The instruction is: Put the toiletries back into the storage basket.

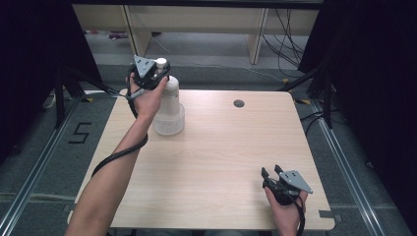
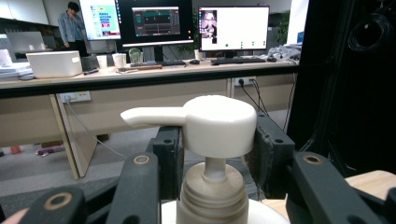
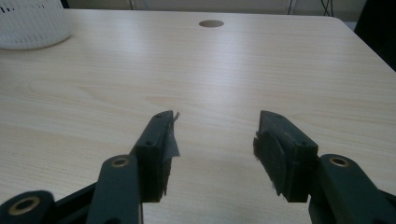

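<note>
My left gripper [image 1: 158,69] fingers clamped on pump bottle [image 1: 168,110] head at table [image 1: 221,157] far left, my right gripper [image 1: 272,172] fingers wide, low over near right corner

Upright white pump bottle [image 1: 168,105], seemingly translucent

The left gripper [image 1: 156,73] sits at the pump top of a white bottle [image 1: 169,110] far left on the table [image 1: 221,162]; the right gripper [image 1: 273,173] rests near right.

Even overhead light fell on the table [image 1: 221,147], leaving dark surrounds. Close jaws blurred softly; bright monitors [image 2: 233,25] glared.
</note>
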Action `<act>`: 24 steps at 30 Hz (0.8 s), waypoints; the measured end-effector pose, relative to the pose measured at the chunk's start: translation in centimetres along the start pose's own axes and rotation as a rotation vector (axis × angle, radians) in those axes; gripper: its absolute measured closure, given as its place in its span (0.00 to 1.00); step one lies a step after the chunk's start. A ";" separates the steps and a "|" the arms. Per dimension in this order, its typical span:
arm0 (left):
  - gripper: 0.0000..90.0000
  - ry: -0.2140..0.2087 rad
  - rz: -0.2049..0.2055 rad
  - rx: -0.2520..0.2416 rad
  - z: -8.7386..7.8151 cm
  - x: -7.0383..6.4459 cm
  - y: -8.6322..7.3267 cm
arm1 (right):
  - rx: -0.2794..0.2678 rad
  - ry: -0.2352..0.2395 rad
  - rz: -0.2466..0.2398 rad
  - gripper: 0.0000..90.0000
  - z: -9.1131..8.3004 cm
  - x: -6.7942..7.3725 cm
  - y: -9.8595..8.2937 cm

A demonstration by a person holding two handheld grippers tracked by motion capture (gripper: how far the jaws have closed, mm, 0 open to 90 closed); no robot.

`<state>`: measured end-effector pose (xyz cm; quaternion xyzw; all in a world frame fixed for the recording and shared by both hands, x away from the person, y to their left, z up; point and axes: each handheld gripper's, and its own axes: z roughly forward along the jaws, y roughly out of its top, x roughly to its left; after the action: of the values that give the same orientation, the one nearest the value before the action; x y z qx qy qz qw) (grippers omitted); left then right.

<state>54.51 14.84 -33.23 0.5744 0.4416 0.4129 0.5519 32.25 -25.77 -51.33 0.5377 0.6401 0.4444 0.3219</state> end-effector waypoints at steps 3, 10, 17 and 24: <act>0.66 0.000 -0.002 0.007 0.1 0.0 -0.4 | 0.001 0.000 0.001 0.53 0.0 0.0 0.0; 0.65 -0.001 -0.007 0.018 0.1 -0.1 -1.1 | 0.010 -0.001 0.012 0.53 0.0 0.1 0.0; 0.65 0.000 -0.005 0.031 0.0 0.0 -1.7 | 0.001 0.002 0.002 0.53 0.0 0.0 0.0; 0.65 0.000 -0.003 0.037 0.0 0.0 -2.2 | 0.001 0.003 0.003 0.53 0.0 0.0 0.0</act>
<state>54.36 14.90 -35.42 0.5838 0.4503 0.4036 0.5417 32.25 -25.76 -51.33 0.5383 0.6401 0.4452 0.3200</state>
